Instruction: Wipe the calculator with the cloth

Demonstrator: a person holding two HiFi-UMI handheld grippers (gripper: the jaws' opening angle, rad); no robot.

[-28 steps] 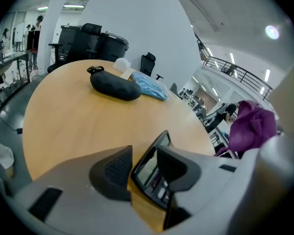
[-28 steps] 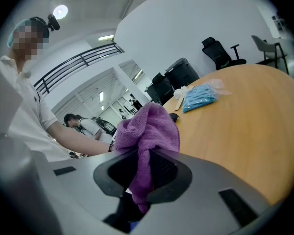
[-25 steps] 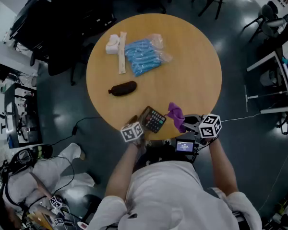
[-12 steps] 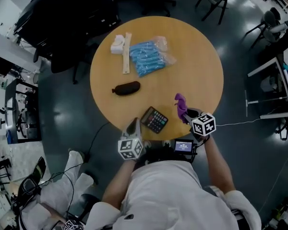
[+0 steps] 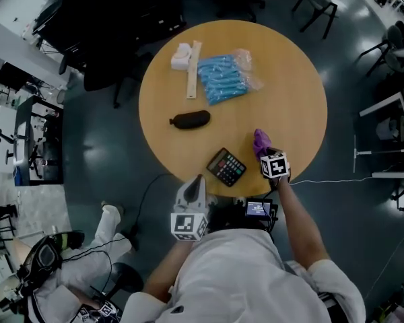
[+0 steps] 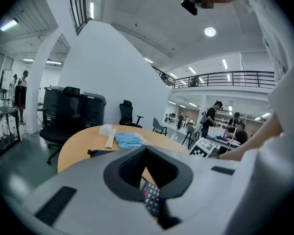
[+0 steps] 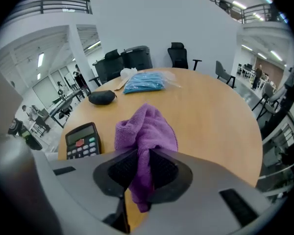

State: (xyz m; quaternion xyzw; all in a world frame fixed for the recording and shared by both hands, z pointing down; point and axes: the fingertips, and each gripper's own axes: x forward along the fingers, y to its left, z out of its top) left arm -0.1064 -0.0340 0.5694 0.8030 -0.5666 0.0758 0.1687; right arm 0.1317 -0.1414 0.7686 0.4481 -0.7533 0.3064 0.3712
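Head view: a round wooden table [image 5: 182, 147] is seen from above, and the person's two arms reach in from its near side.
Task thing: the calculator [image 5: 226, 167] lies flat, keys up, at a slant close to the table's near edge. Nothing touches it.
Wiper: the purple cloth [image 5: 260, 141] is bunched just right of the calculator and apart from it, over the tabletop. Whether it touches the wood cannot be told.
Right side: the right hand-held gripper [image 5: 265, 152] is clenched on the cloth and tilts down toward the table.
Right gripper view: both pads press a fold of the cloth [image 7: 144, 131]. The bunch stands up beyond the jaws and a tail hangs below them. The calculator [image 7: 82, 140] shows to the left.
Left side: the left hand-held gripper [image 5: 198, 180] is held above table height at the near edge, to the near left of the calculator and clear of it.
Left gripper view: the left hand-held gripper [image 6: 146, 150] has just drawn its jaws together, and they meet with nothing between them. The calculator's keys [image 6: 151, 199] show farther off, in the gap under the tips.
Far half of the table: a black pouch [image 5: 190, 119] lies about mid-table. Beyond it are a blue packet [image 5: 223, 79], a wooden strip [image 5: 193, 78] just left of the packet, and a white lump [image 5: 182, 56] at the strip's far left.
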